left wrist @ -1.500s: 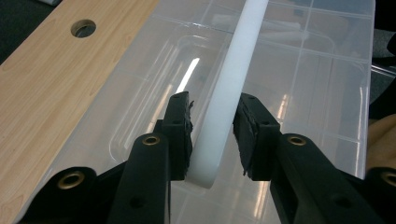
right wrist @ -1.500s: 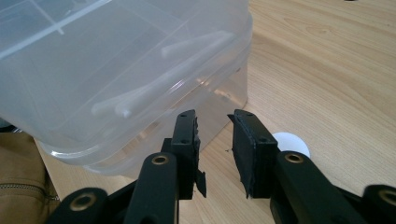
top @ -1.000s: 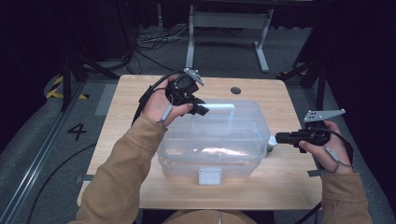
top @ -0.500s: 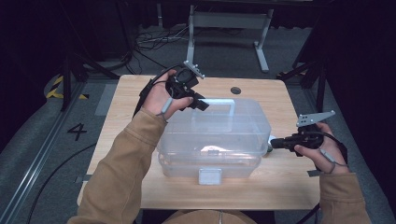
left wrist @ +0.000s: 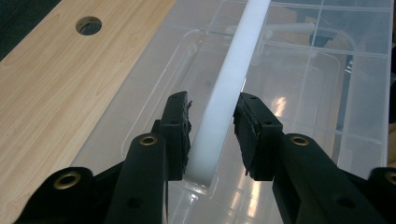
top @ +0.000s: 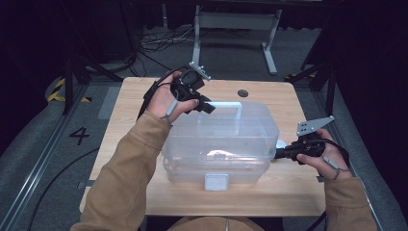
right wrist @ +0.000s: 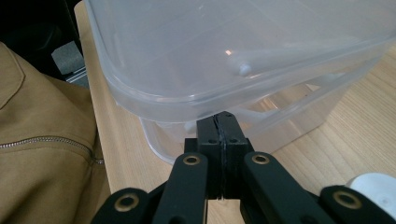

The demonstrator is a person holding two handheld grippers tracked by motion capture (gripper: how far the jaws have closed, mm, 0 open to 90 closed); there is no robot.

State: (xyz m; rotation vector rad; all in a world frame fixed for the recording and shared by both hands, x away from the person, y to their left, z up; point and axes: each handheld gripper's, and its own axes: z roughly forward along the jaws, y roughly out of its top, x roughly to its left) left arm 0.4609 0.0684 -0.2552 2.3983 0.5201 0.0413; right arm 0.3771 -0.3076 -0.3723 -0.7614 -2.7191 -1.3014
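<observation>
Now, box: a clear plastic box (top: 219, 144) with a lid sits in the middle of the wooden worktop (top: 130, 106).
Handle: a white handle (left wrist: 229, 79) stands up from the far part of the lid (top: 250, 126).
Left claw: the left claw (left wrist: 212, 135) is at the far left of the box, with one jaw on each side of the handle. One pad (left wrist: 180, 133) is right against the handle. The other pad looks a tiny bit apart from it, so I cannot tell if it pinches.
Right claw: the right claw (right wrist: 219, 140) is at the right side of the box, just under the edge of the lid. Its jaws have just been closing and are now pressed together with nothing between them.
Latch: a white latch (top: 216, 181) is on the near side of the box.
Hole: a round hole (top: 243, 93) is in the worktop, far from the person.
Sleeve: a tan sleeve (top: 130, 178) covers the left arm.
</observation>
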